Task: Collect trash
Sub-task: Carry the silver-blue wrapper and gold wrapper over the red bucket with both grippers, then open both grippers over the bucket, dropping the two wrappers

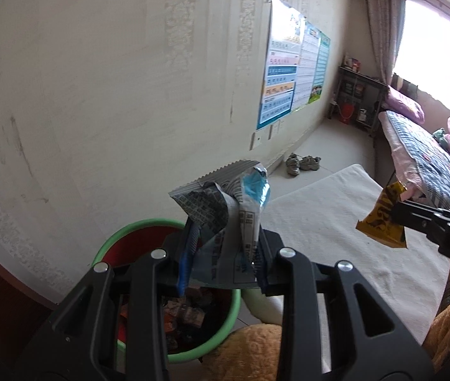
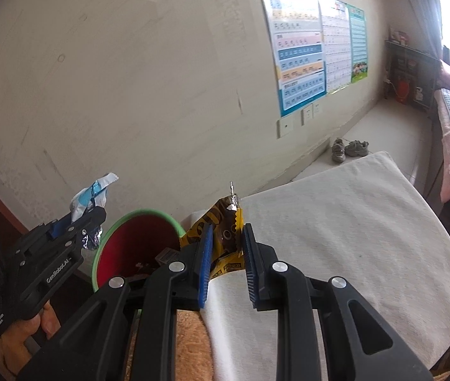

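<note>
Left gripper [image 1: 225, 247]: we are clamping the crumpled silver-and-blue wrapper [image 1: 225, 197] between its blue pads, above the bin.
Right gripper [image 2: 225, 254]: we are pinching the yellow-and-brown wrapper [image 2: 225, 231], jaws narrow, just beside the bin's rim.
Bin [image 1: 117, 235]: green-rimmed and red inside, it is sitting on the floor beside the white-covered cushion [image 2: 352, 238], holding other litter.
Hand [image 2: 34, 327]: we are gripping the left gripper's handle.

Bin [image 1: 110, 238] on the floor between wall [image 1: 98, 95] and cushion [image 1: 336, 222], shoes [image 1: 301, 163] beyond by the wall.
</note>
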Action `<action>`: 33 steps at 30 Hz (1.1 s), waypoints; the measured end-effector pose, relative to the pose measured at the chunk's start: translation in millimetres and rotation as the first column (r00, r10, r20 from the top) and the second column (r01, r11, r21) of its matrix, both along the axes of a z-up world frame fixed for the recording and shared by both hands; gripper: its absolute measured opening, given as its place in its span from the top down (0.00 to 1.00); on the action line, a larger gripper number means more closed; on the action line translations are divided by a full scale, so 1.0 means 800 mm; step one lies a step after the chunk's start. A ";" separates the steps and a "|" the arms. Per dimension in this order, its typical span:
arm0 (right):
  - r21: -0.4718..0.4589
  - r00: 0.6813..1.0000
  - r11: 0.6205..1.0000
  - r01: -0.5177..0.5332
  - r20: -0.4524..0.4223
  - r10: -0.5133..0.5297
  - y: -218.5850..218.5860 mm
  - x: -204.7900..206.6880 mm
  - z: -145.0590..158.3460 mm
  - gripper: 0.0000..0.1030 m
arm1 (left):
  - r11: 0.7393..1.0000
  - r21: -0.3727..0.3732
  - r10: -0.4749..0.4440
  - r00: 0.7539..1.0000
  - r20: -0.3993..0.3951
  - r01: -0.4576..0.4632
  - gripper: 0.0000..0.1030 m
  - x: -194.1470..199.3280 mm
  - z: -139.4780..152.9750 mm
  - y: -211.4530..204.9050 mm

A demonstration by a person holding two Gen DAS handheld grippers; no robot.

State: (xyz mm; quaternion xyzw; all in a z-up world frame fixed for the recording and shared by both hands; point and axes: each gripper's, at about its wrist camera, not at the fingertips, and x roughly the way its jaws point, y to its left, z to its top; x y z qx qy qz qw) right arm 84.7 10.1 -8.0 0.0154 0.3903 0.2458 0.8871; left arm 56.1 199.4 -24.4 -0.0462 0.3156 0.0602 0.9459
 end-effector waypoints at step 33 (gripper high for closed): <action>-0.098 0.973 0.970 -0.221 -0.096 0.212 0.128 0.018 -0.062 0.79 | 0.987 -0.016 0.159 0.978 -0.135 -0.163 0.70 0.011 -0.067 0.079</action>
